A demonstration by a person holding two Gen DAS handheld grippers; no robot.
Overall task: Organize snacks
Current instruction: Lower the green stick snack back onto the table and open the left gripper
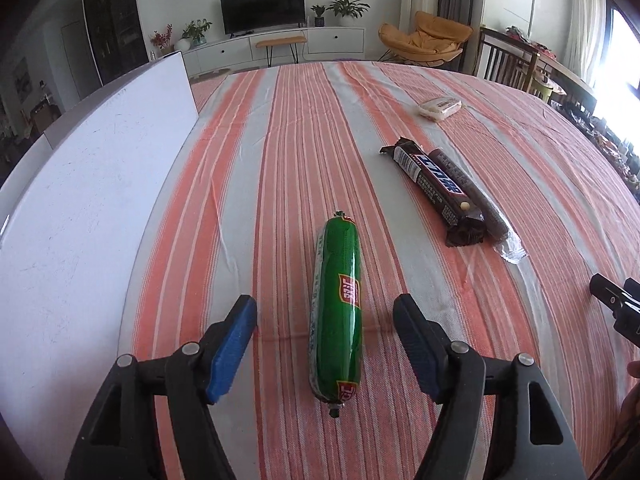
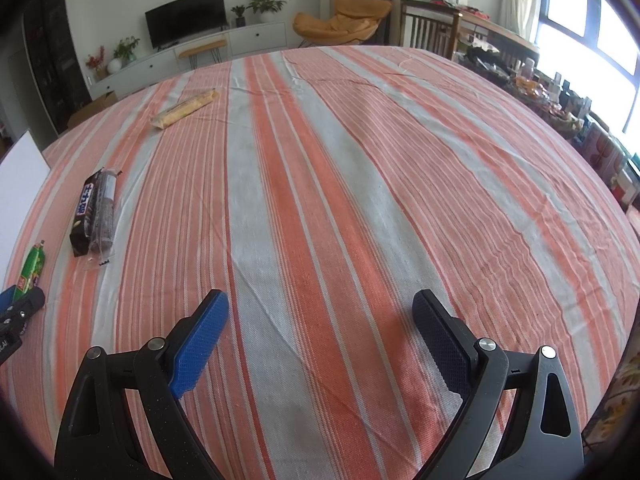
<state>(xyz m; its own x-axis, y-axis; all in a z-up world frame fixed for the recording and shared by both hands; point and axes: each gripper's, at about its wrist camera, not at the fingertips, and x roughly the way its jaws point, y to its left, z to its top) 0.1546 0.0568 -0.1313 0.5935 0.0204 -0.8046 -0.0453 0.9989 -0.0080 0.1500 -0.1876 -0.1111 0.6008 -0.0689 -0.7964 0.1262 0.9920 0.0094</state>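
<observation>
Nearest, the left claw (image 1: 325,334) stands wide apart around a green sausage (image 1: 336,312) lying on the striped tabletop (image 1: 280,168), pads clear of it. The right claw (image 2: 320,340) gapes empty. Farther off lie a chocolate bar (image 1: 436,190) touching a dark biscuit roll (image 1: 480,200), then a pale packet (image 1: 439,107).

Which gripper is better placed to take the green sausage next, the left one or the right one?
Left, probably. The left gripper is open with the green sausage lying between its fingers. The right gripper is open over bare striped tablecloth.
</observation>
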